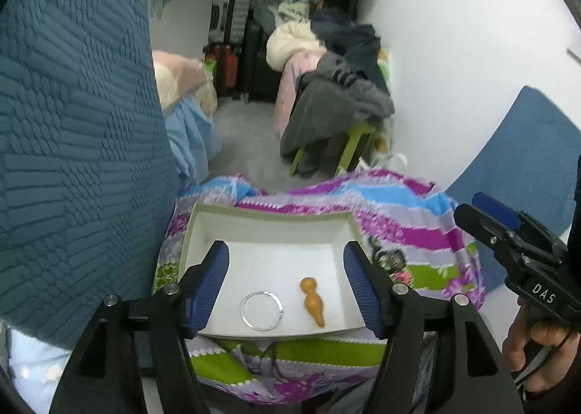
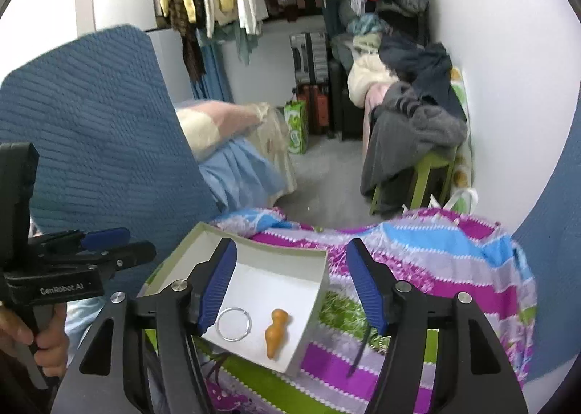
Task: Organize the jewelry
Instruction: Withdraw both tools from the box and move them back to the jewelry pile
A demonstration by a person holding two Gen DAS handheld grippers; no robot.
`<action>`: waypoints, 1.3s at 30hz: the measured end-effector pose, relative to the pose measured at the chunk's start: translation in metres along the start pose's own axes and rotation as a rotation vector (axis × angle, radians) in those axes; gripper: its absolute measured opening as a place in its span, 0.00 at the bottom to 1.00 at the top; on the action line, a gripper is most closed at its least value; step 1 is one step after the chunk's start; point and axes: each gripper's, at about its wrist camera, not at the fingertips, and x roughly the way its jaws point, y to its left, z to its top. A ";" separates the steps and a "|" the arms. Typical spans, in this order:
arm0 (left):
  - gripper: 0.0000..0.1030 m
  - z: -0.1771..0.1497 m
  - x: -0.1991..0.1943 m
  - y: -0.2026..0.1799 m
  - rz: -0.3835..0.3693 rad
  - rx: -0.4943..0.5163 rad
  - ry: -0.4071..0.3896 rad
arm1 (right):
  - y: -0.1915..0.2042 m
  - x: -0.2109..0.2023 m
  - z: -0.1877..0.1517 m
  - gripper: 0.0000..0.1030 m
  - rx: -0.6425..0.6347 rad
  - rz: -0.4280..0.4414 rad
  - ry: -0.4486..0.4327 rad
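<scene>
A shallow white box [image 1: 203,225] [image 2: 316,290] lies on a striped purple, blue and green cloth [image 1: 417,232] [image 2: 454,268]. Inside it lie a thin silver ring bangle [image 1: 261,310] [image 2: 233,324] and an orange gourd-shaped pendant [image 1: 312,299] [image 2: 276,332]. My left gripper [image 1: 287,283] is open and empty, its fingers straddling the box above the jewelry. My right gripper [image 2: 290,285] is open and empty, over the box's right side. A dark slim stick-like item [image 2: 359,356] lies on the cloth to the right of the box.
A blue quilted chair back [image 1: 72,123] [image 2: 98,123] stands close on the left. A green stool piled with grey clothes [image 1: 337,112] [image 2: 410,138] stands ahead by the white wall. Suitcases and hanging clothes fill the far end.
</scene>
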 end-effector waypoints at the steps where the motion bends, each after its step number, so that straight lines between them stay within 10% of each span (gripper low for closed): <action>1: 0.65 0.001 -0.006 -0.004 0.005 0.000 -0.011 | -0.001 -0.007 0.001 0.60 -0.003 -0.002 -0.009; 16: 0.74 0.002 -0.055 -0.071 0.005 0.018 -0.123 | -0.038 -0.062 -0.001 0.63 -0.010 -0.076 -0.098; 32: 0.72 -0.044 0.012 -0.129 -0.123 0.011 -0.056 | -0.119 -0.061 -0.070 0.63 0.071 -0.142 -0.078; 39: 0.54 -0.067 0.051 -0.156 -0.162 0.058 0.028 | -0.152 -0.030 -0.105 0.55 0.136 -0.135 0.000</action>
